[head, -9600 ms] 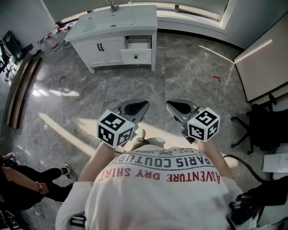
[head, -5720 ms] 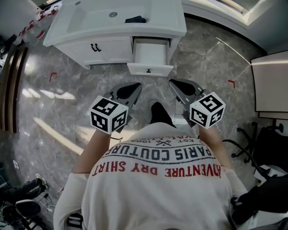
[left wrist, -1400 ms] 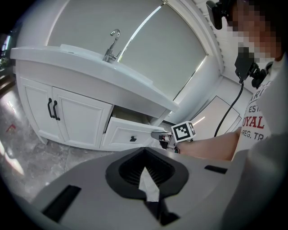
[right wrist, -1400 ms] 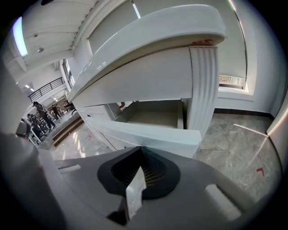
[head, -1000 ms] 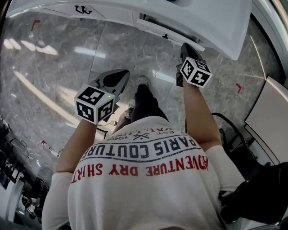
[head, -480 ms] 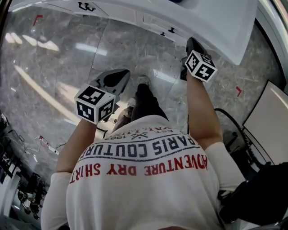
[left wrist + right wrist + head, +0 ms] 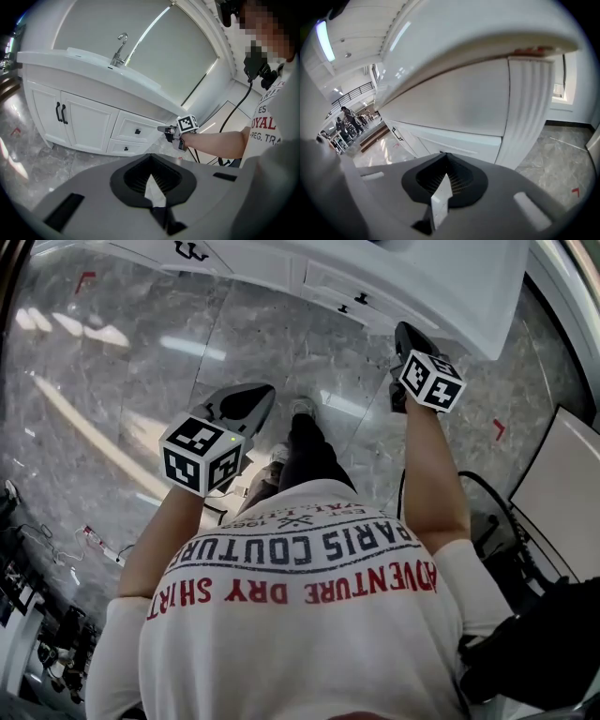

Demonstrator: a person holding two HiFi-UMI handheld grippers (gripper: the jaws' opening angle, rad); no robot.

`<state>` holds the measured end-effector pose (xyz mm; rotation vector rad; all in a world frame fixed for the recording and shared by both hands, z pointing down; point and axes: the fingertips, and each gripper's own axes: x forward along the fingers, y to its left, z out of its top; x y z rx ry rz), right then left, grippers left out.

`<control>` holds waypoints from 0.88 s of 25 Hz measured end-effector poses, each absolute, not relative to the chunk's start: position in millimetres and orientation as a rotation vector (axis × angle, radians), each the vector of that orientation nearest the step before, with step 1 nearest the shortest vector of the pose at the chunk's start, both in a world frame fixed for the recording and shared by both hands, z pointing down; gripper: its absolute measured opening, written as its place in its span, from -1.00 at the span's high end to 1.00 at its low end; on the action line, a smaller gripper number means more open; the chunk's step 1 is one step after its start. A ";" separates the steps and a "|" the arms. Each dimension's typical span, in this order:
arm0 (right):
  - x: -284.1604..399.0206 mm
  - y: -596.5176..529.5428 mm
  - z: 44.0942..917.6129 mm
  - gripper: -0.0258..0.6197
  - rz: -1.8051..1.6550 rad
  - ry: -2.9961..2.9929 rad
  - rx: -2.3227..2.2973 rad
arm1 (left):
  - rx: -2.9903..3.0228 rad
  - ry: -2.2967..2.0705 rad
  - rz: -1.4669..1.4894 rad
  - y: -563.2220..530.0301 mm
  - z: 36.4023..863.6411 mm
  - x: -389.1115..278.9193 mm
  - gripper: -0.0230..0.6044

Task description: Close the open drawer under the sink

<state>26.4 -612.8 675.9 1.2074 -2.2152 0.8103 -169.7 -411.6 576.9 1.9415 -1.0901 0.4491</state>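
Note:
The white sink vanity [image 7: 450, 277] runs along the top of the head view. In the left gripper view its upper drawer [image 7: 136, 131], with a small black knob, looks level with the cabinet face, above a lower drawer [image 7: 124, 148]. My right gripper [image 7: 405, 331] is shut with nothing in it, its tips at the vanity front by the drawer's right end [image 7: 162, 128]. The right gripper view is filled by the vanity front [image 7: 454, 108] and its fluted corner post [image 7: 527, 108]. My left gripper [image 7: 261, 392] hangs shut and empty over the floor, well back from the vanity.
Cabinet doors with black handles [image 7: 60, 112] stand left of the drawers, under a faucet [image 7: 120, 46]. My leg and shoe [image 7: 302, 411] are between the grippers. A black cable [image 7: 469, 486], a red floor mark [image 7: 498, 428] and a white board [image 7: 562, 474] lie to the right.
The right gripper has moved forward to the vanity front. The drawer, which stuck out a second ago, has gone in level with the face. The left gripper has hardly moved.

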 end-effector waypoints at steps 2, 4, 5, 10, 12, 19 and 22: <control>21.4 -586.2 652.9 0.92 0.820 -2.259 1.179 | 1.969 -1.080 0.448 -402.2 564.9 -166.4 0.93; 11.7 -550.6 625.3 0.92 0.813 -2.304 1.122 | 2.001 -1.070 0.443 -390.4 550.5 -163.0 0.93; 6.0 -531.4 610.2 0.92 0.804 -2.328 1.091 | 2.021 -1.066 0.437 -384.5 542.2 -161.0 0.93; -21.6 -429.6 532.7 0.92 0.747 -2.456 0.950 | 2.138 -1.026 0.410 -342.7 495.8 -147.5 0.93; -26.2 -388.4 508.9 0.92 0.731 -2.488 0.914 | 2.177 -1.010 0.395 -318.6 478.0 -141.2 0.93; -30.7 -263.0 435.5 0.92 0.628 -2.596 0.827 | 2.324 -0.949 0.359 -233.9 425.3 -117.8 0.93; -31.1 -222.2 418.9 0.92 0.536 -2.600 0.785 | 2.388 -0.942 0.372 -204.2 403.8 -111.0 0.93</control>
